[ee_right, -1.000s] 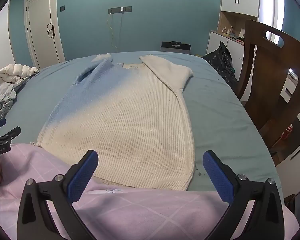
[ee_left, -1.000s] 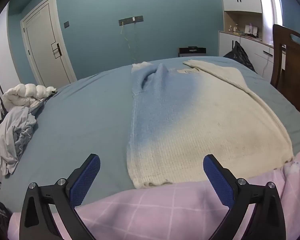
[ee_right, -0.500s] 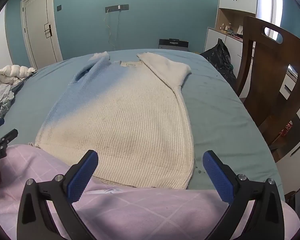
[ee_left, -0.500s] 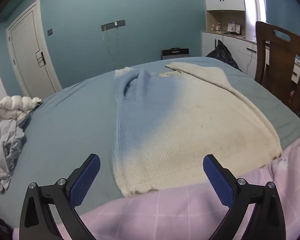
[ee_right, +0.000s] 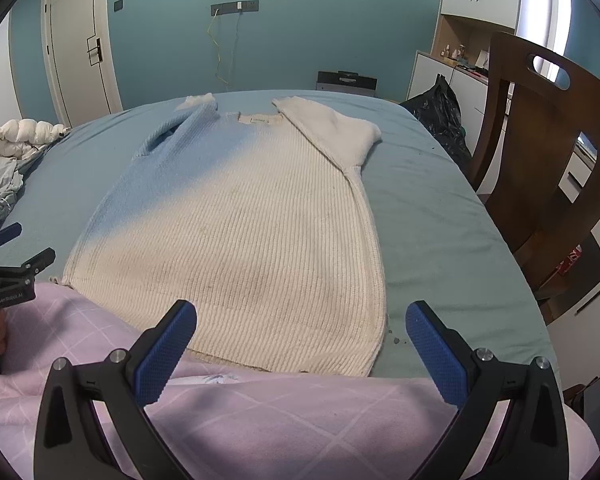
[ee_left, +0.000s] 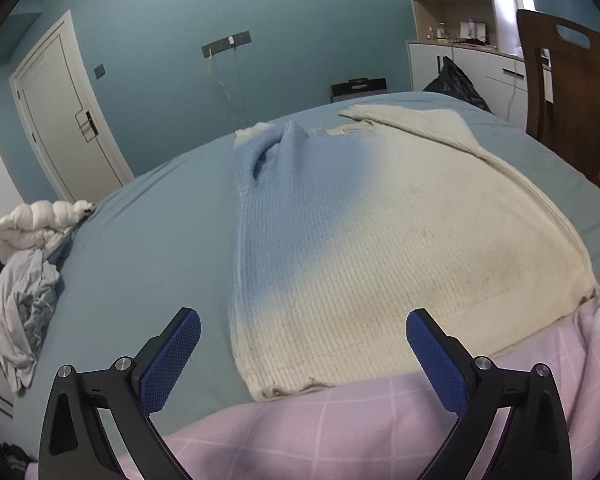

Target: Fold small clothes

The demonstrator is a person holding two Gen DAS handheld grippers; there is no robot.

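A knitted sweater (ee_left: 380, 232) (ee_right: 244, 232), cream fading to light blue at one shoulder, lies flat on the blue bed sheet (ee_left: 140, 248) with both sleeves folded over its body. Its hem meets a pink checked blanket (ee_left: 320, 432) (ee_right: 280, 416) at the near edge. My left gripper (ee_left: 302, 344) hovers open over the hem's left corner, holding nothing. Over the hem's right part, my right gripper (ee_right: 300, 336) is open and empty as well. The left gripper (ee_right: 16, 252) also shows at the far left of the right wrist view, with a hand below it.
A heap of grey and white clothes (ee_left: 24, 280) lies at the bed's left edge. A wooden chair (ee_right: 548, 160) stands close on the right, with a black bag (ee_right: 440, 116) and white cabinets behind it. A door (ee_left: 64, 120) is at the far left.
The left wrist view has swung a little back to the right and tilted, so the sweater sits slightly further right in it. The right gripper has barely moved. Both stay open.
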